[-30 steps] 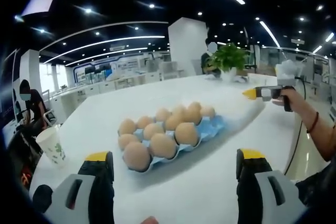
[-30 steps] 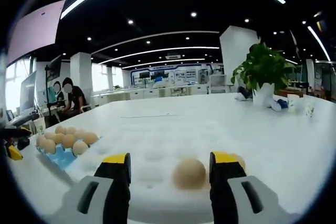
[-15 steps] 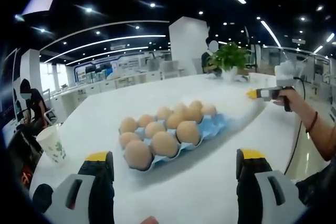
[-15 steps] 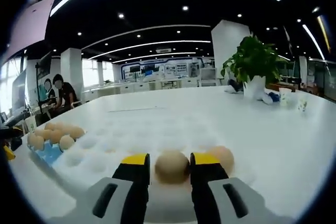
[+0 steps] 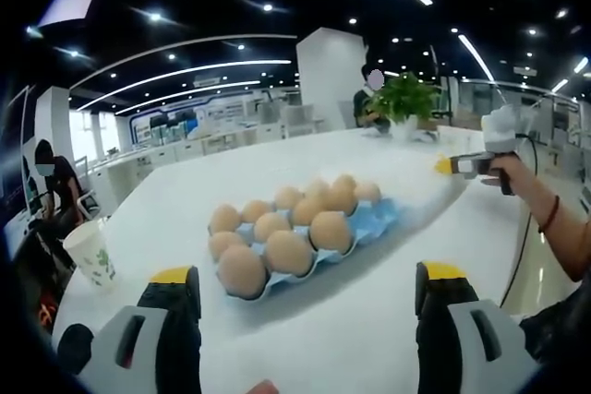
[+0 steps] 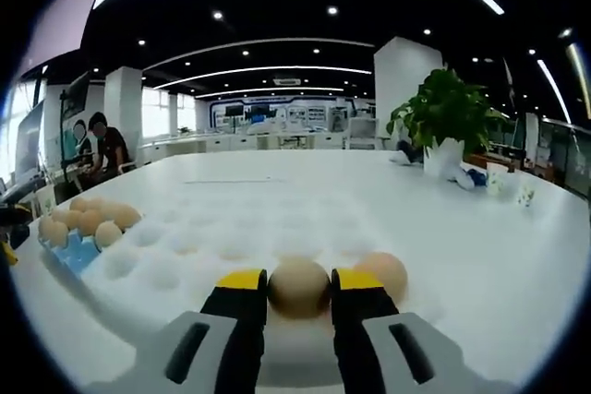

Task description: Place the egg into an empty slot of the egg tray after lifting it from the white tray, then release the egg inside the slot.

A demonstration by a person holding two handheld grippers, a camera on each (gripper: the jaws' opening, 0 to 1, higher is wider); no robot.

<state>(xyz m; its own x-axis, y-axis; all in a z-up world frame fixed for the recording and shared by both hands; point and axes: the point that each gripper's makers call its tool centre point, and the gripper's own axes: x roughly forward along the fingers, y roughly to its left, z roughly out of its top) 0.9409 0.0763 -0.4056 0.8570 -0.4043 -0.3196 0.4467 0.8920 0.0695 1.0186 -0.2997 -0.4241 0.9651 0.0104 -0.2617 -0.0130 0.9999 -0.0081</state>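
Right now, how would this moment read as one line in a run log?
right gripper: shut on egg, over white tray | left gripper: open, idle | egg tray: blue, partly filled

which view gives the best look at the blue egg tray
The left gripper view: the blue egg tray sits centred on the table, its eggs clear. In the right gripper view it is small and squeezed against the left edge.

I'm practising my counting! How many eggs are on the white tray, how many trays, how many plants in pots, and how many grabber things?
Eggs on the white tray: 2, the held egg and the second egg beside it
Trays: 2, the white tray and the blue egg tray
Plants in pots: 1, the potted plant
Grabbers: 2, the left gripper and the right gripper
Total: 7
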